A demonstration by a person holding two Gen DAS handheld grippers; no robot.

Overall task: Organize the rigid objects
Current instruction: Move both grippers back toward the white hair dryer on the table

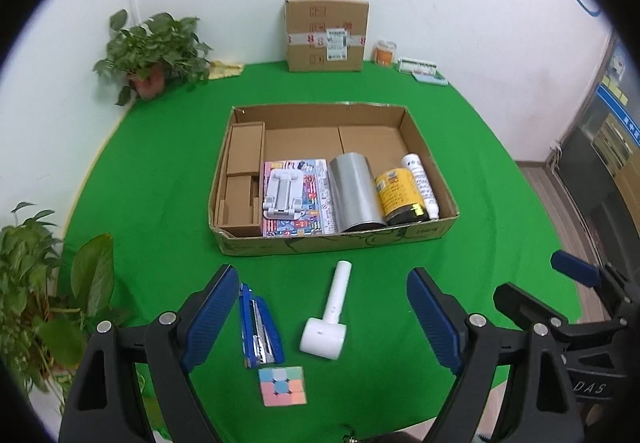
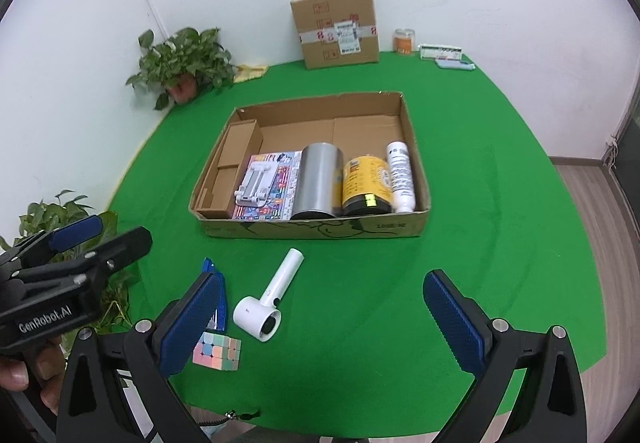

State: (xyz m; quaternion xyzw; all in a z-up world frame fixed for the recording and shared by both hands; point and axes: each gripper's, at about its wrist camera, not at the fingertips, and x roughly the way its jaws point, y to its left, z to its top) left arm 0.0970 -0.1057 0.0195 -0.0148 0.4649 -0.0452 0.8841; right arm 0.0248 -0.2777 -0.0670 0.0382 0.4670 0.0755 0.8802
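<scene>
Left gripper (image 1: pixel 320 317): ribbed blue pads on black arms, spread apart, empty, nearer than the tray
Right gripper (image 2: pixel 320 321): same build, spread apart, empty
Cube (image 1: pixel 282 385): pastel squares, farthest in front of the tray
Stapler (image 1: pixel 260 325): blue, slim, left of the fan
Fan (image 1: pixel 330 317): smooth white plastic, round head, straight handle toward the tray
Tray (image 1: pixel 332 241): shallow cardboard on green felt
In tray: white folding stand (image 1: pixel 282 191) on printed packet, shiny steel cylinder (image 1: pixel 354 193), yellow can (image 1: pixel 400 195), white tube (image 1: pixel 420 183)
Sealed carton (image 1: pixel 326 33): beyond the tray, at the wall
</scene>
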